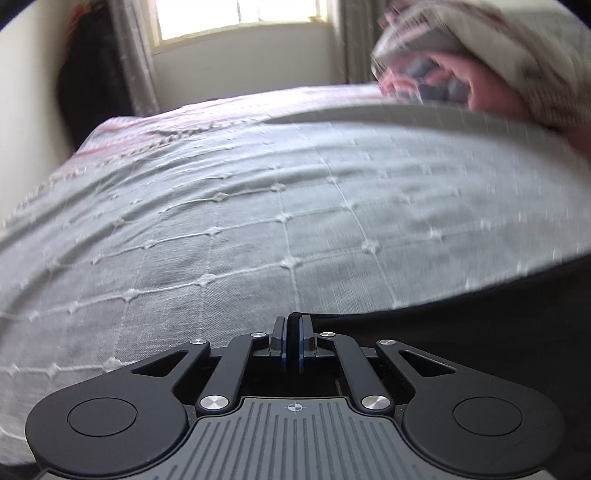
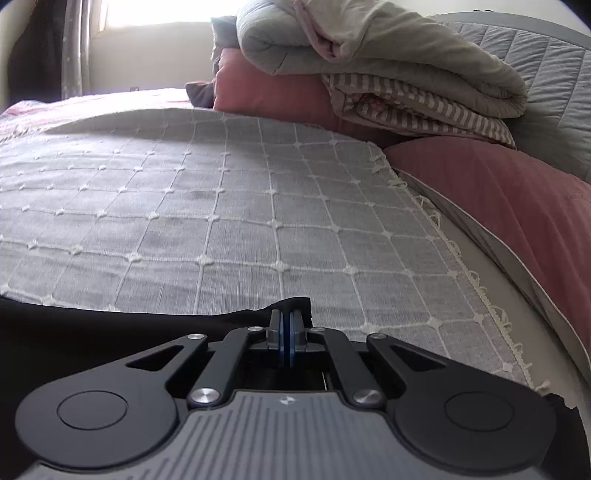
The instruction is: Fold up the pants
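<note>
The black pants (image 1: pixel 480 314) lie at the near edge of the bed, running off to the right in the left wrist view. My left gripper (image 1: pixel 293 325) is shut on their edge. In the right wrist view the pants (image 2: pixel 110 328) spread to the left. My right gripper (image 2: pixel 287 319) is shut on a raised corner of their cloth. Both grippers sit low over the grey checked bedspread (image 1: pixel 258 221). Most of the pants are hidden under the gripper bodies.
The grey bedspread (image 2: pixel 240 206) with white grid stitching covers the bed. Pink pillows (image 2: pixel 498 192) and a pile of folded quilts (image 2: pixel 388 62) lie at the right. A window (image 1: pixel 240 14) and curtains stand beyond the bed's far end.
</note>
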### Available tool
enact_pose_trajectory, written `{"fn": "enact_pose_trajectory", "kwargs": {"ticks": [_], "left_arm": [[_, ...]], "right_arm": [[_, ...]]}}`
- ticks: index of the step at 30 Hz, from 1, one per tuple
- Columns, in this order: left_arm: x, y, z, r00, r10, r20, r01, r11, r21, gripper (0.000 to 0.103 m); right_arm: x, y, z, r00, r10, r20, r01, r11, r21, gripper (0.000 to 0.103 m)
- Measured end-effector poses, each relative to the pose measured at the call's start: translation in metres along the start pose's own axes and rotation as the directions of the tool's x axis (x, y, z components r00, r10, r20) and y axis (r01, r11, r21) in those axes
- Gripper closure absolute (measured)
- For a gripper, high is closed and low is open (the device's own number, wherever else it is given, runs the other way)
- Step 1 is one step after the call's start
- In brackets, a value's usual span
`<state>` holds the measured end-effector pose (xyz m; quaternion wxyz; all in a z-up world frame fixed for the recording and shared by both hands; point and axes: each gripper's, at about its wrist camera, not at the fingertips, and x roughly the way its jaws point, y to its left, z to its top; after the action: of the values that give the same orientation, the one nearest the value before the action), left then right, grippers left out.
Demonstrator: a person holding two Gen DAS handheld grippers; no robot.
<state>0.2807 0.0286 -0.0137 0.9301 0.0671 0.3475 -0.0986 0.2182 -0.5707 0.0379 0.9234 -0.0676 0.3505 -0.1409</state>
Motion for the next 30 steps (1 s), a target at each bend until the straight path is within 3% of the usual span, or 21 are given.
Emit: {"fn": "enact_pose_trajectory", "kwargs": {"ticks": [2,5,8,10,11,13,15,18,21,22,26,30], "left_arm": [[0.004,0.001,0.001,1.0,0.012,0.005,-0.012,1.0,-0.028,0.1],[0.014,-0.005,-0.001,0.999,0.049,0.002,-0.049,0.998,-0.044,0.099],[0.016,-0.014,-0.004,0.996,0.084,0.008,-0.083,0.996,-0.028,0.094],[0.01,-0.01,-0.003,0.998,0.067,0.004,-0.067,0.997,-0.044,0.088],[0.005,-0.005,-0.002,0.998,0.057,0.008,-0.057,0.996,-0.066,0.088],[-0.016,0.011,0.002,0.998,0.049,0.044,-0.042,0.988,-0.151,0.088],[-0.044,0.033,0.005,0.995,0.056,0.087,-0.032,0.967,-0.254,0.088],[-0.093,0.06,-0.003,0.989,0.072,0.128,-0.025,0.942,-0.335,0.088],[-0.136,0.081,-0.03,0.985,0.115,0.125,-0.055,0.912,-0.407,0.088],[-0.15,0.088,-0.042,0.983,0.143,0.113,-0.08,0.897,-0.435,0.088],[-0.183,0.119,-0.095,0.973,0.222,0.069,-0.149,0.824,-0.546,0.088],[-0.187,0.146,-0.14,0.979,0.198,0.042,-0.124,0.75,-0.65,0.089]], "right_arm": [[0.006,0.003,0.0,1.0,0.001,-0.005,-0.001,1.0,0.012,0.053],[0.033,0.009,-0.009,0.995,-0.043,-0.093,0.043,0.999,0.0,0.053],[0.037,0.015,-0.012,0.994,-0.08,-0.077,0.08,0.997,0.001,0.05],[0.031,0.017,-0.012,0.993,-0.084,-0.076,0.084,0.996,-0.011,0.028],[0.026,0.019,-0.011,0.992,-0.099,-0.081,0.097,0.995,-0.029,0.004],[0.004,0.019,-0.012,0.99,-0.133,-0.045,0.131,0.99,-0.048,0.0],[-0.023,0.017,-0.012,0.993,-0.118,-0.013,0.117,0.993,-0.032,0.0],[-0.068,0.014,-0.014,0.999,-0.042,0.024,0.041,0.998,0.037,0.0],[-0.114,0.006,-0.02,0.993,0.089,0.08,-0.103,0.975,0.199,0.0],[-0.13,0.003,-0.024,0.987,0.118,0.112,-0.144,0.953,0.268,0.0],[-0.164,0.006,-0.043,0.979,0.124,0.16,-0.182,0.884,0.43,0.0],[-0.159,0.042,-0.053,0.982,0.169,0.083,-0.189,0.875,0.446,0.0]]}}
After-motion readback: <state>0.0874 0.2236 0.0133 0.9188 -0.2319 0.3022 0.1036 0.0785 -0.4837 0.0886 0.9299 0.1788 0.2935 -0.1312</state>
